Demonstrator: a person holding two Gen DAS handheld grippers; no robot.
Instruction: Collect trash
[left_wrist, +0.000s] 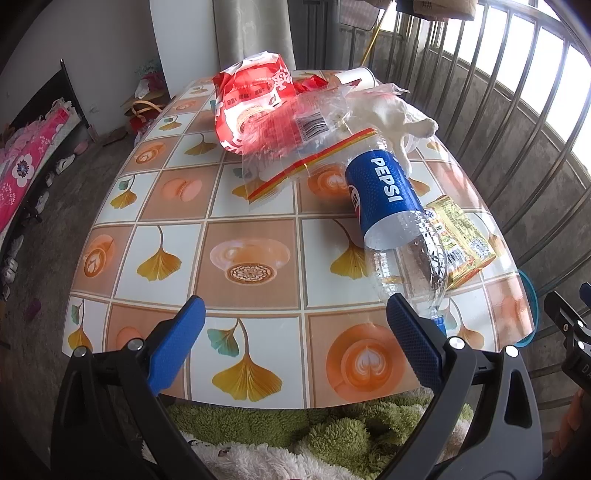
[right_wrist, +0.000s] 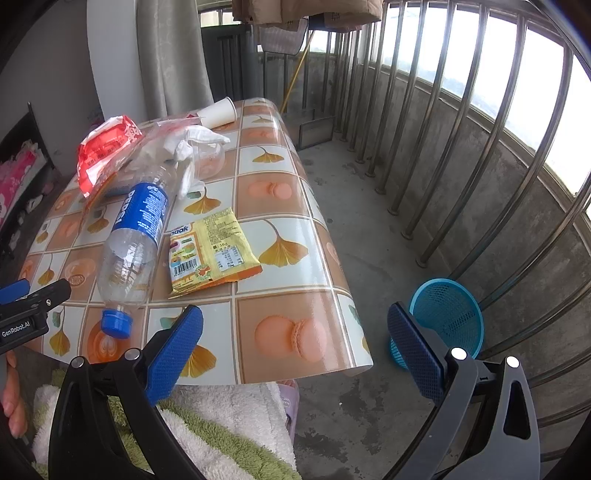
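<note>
Tablecloth (right_wrist: 280, 243) with ginkgo print covers a balcony table by steel railings (right_wrist: 461, 122). Pepsi bottle (left_wrist: 391, 206), snack wrapper (right_wrist: 210, 251) and red bag (left_wrist: 251, 107) lie there; blue basket (right_wrist: 447, 317) stands on the floor. Left gripper (left_wrist: 295, 336) and right gripper (right_wrist: 295, 339) are both spread, holding nothing.

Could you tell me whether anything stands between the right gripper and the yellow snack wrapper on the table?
Nothing visible does. The right gripper hangs open at the table's near edge, and only bare tablecloth lies between it and the yellow snack wrapper. The Pepsi bottle lies beside the wrapper, left of that path.

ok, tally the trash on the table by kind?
Bottle: 1
Paper cup: 1
Snack packs (red, yellow): 2
Clear zip bag: 1
Tissue wad: 1
Total: 6
</note>
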